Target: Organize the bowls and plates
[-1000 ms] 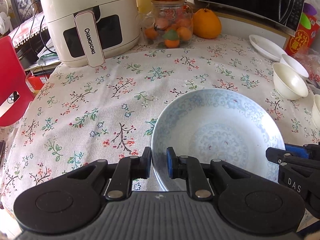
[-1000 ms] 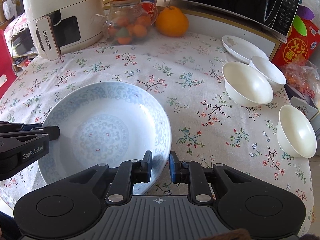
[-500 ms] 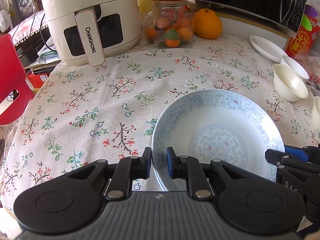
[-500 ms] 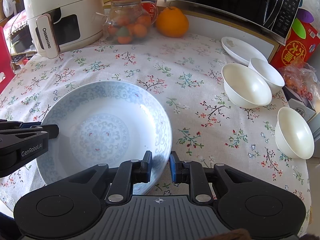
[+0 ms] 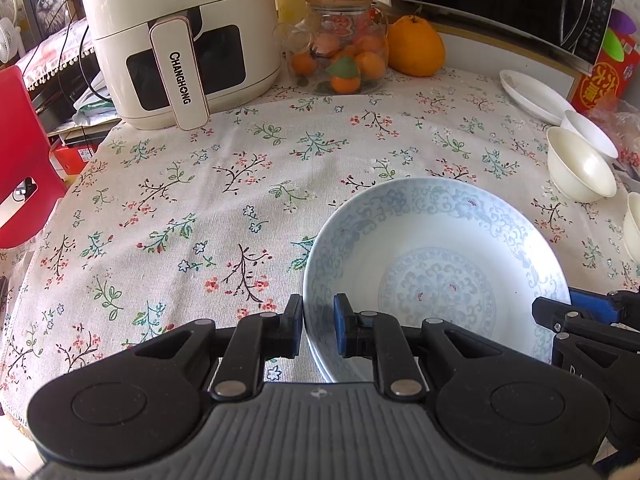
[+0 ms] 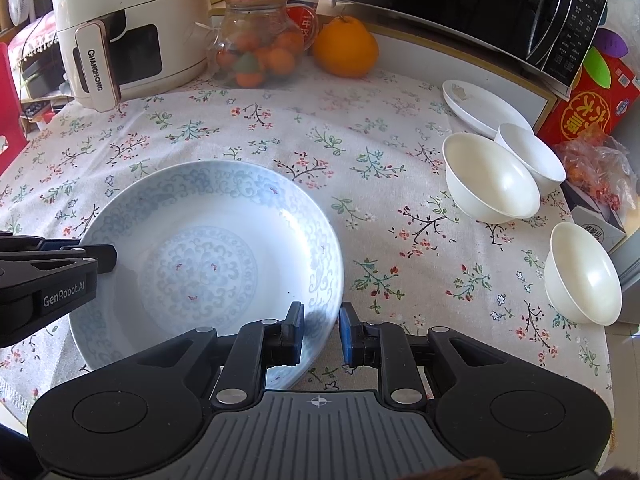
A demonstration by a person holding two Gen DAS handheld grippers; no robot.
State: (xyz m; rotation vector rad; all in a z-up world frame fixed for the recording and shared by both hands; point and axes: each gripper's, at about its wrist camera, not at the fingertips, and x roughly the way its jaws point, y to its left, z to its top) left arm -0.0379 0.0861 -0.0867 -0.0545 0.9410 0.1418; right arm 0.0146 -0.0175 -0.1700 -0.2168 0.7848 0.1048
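Observation:
A blue-patterned deep plate (image 5: pixel 436 264) (image 6: pixel 208 256) is held over the floral tablecloth near the front edge. My left gripper (image 5: pixel 318 330) is shut on the plate's left rim. My right gripper (image 6: pixel 321 332) is shut on its right rim. Each gripper shows in the other's view, the left one (image 6: pixel 108 258) and the right one (image 5: pixel 556 316). Three white bowls (image 6: pixel 490 178) (image 6: pixel 530 156) (image 6: pixel 582 274) and a white plate (image 6: pixel 482 108) sit at the right.
A white air fryer (image 5: pixel 176 36), a glass jar of small oranges (image 5: pixel 340 52) with a big orange on top, another orange (image 5: pixel 416 46) and a microwave (image 6: pixel 472 0) stand at the back. A red box (image 6: pixel 592 100) is at the right, a red chair (image 5: pixel 20 156) at the left.
Both grippers and the plate have drawn back slightly toward the front edge of the table; the grip on both rims is unchanged.

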